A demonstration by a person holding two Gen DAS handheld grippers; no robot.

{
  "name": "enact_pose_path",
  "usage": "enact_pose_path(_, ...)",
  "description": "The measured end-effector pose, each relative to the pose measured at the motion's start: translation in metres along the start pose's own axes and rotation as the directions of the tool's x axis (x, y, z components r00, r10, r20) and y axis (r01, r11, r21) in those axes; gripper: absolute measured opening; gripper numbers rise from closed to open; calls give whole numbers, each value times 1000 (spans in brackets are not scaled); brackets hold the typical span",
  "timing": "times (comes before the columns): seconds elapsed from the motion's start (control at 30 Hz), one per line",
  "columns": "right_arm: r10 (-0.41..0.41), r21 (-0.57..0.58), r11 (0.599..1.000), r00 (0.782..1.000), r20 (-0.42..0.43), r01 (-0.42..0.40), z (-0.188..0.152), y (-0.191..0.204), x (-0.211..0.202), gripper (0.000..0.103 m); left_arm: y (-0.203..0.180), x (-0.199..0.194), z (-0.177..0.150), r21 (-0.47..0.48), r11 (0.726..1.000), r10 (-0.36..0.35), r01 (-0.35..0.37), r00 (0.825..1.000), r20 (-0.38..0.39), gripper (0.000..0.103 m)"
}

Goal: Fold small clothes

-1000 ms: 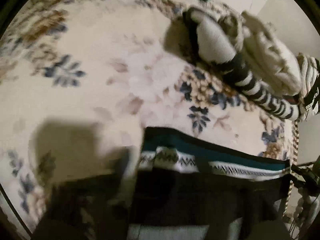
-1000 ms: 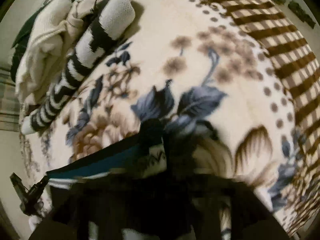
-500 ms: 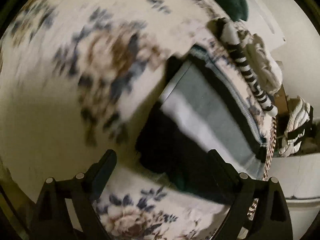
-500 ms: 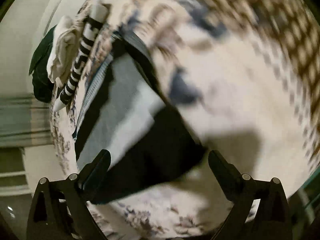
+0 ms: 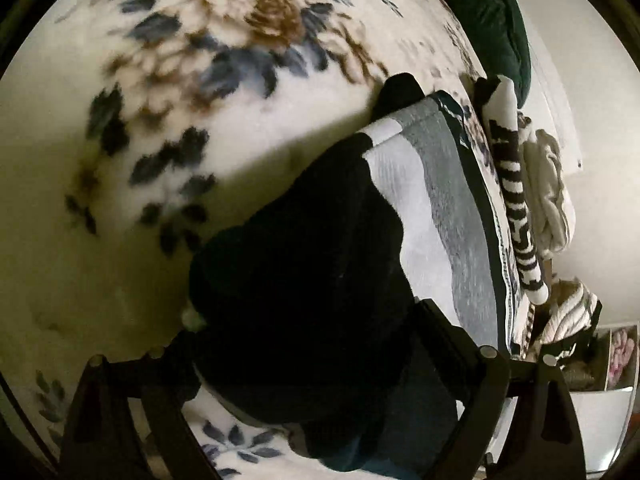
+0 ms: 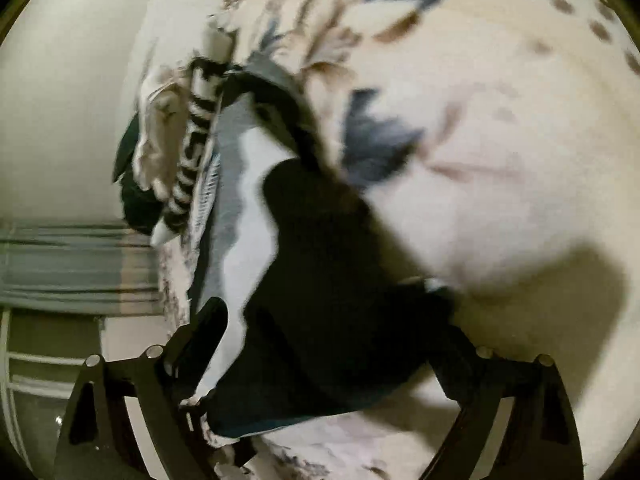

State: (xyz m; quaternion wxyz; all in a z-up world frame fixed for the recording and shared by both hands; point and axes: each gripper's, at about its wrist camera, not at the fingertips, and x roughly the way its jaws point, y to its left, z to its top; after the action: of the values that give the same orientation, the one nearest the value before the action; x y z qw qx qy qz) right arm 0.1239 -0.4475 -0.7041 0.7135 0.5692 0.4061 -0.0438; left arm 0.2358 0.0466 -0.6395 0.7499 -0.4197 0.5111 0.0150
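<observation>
**Inspector A:** Firstly, the left wrist view. The folded garment (image 5: 360, 264), black with white, grey and teal bands, lies flat on the floral blanket (image 5: 168, 128) covering the bed. The left claw (image 5: 304, 332) hangs over the garment's black end, its fingers (image 5: 448, 332) spread wide. Its jaws have just been opening; the cloth lies below the gap, and no pad presses on it.

**Inspector B:** And beyond the garment?

**Inspector A:** On its far side, a black-and-white striped sock (image 5: 516, 200) lies just beside the banded edge. A heap of cream clothes (image 5: 548, 192) sits past the sock, and a dark green item (image 5: 492, 20) lies near the sock's upper end.

**Inspector B:** Right wrist view?

**Inspector A:** The same garment (image 6: 328, 280) on the same blanket (image 6: 500, 140), somewhat blurred. The right claw (image 6: 332, 320) stands spread over the garment's black part, one finger (image 6: 208, 328) at the white band. These jaws have just been closing slightly, yet remain wide apart and grip nothing. The striped sock (image 6: 192, 152) lies just beside the garment's grey edge.
</observation>
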Motion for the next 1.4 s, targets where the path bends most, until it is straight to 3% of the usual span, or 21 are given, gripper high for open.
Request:
enact_pose_path(0.1, 20, 52, 998, 1000, 18, -21, 9, -5, 6, 94, -7, -3, -1, -5, 1000, 7, -7, 1000, 29, 92)
enact_pose_path(0.17, 46, 81, 995, 998, 47, -50, 12, -4, 6, 94, -14, -6, 0, 6, 1000, -8, 8, 998, 58, 76)
enact_pose_path(0.2, 53, 88, 994, 997, 58, -58, 12, -4, 5, 89, -20, -7, 1, 19, 1000, 10, -11, 997, 74, 57)
enact_pose_path(0.23, 60, 96, 993, 996, 67, -66, 13, -3, 4, 83, -24, -7, 3, 24, 1000, 3, -5, 997, 83, 39)
enact_pose_path(0.3, 66, 122, 990, 995, 75, -75, 16, 0, 7, 44, -29, -4, 7, 30, 1000, 3, -6, 996, 92, 31)
enact_pose_path(0.37, 63, 137, 988, 996, 70, -72, 19, 0, 12, 27, -33, -6, 10, 18, 1000, -20, 18, 992, 123, 28)
enact_pose_path(0.4, 65, 141, 987, 995, 69, -74, 22, 3, 14, 24, -34, -8, 11, 18, 1000, -22, 20, 991, 130, 26)
enact_pose_path(0.63, 85, 144, 985, 994, 66, -93, 23, 35, -13, 19, -54, -64, 11, 72, 996, -72, 60, 980, 184, 13)
enact_pose_path(0.87, 111, 47, 993, 994, 15, -112, -1, 103, -74, 18, -90, -140, 11, 183, 974, -167, 132, 967, 190, 11)
enact_pose_path(0.97, 102, 28, 994, 995, -2, -102, -19, 126, -108, 18, -91, -179, 8, 179, 972, -182, 149, 965, 186, 11)
enact_pose_path(1.07, 77, 51, 996, 997, -17, -76, -43, 142, -148, 18, -77, -220, -1, 148, 978, -170, 148, 973, 153, 11)
enact_pose_path(1.2, 25, 106, 994, 999, -35, -21, -78, 134, -203, 18, -42, -271, -18, 92, 990, -116, 109, 991, 72, 11)
enact_pose_path(1.4, -58, 178, 981, 994, -95, 74, -121, 114, -236, 18, -16, -282, -29, 121, 992, -20, 22, 1000, -11, 11)
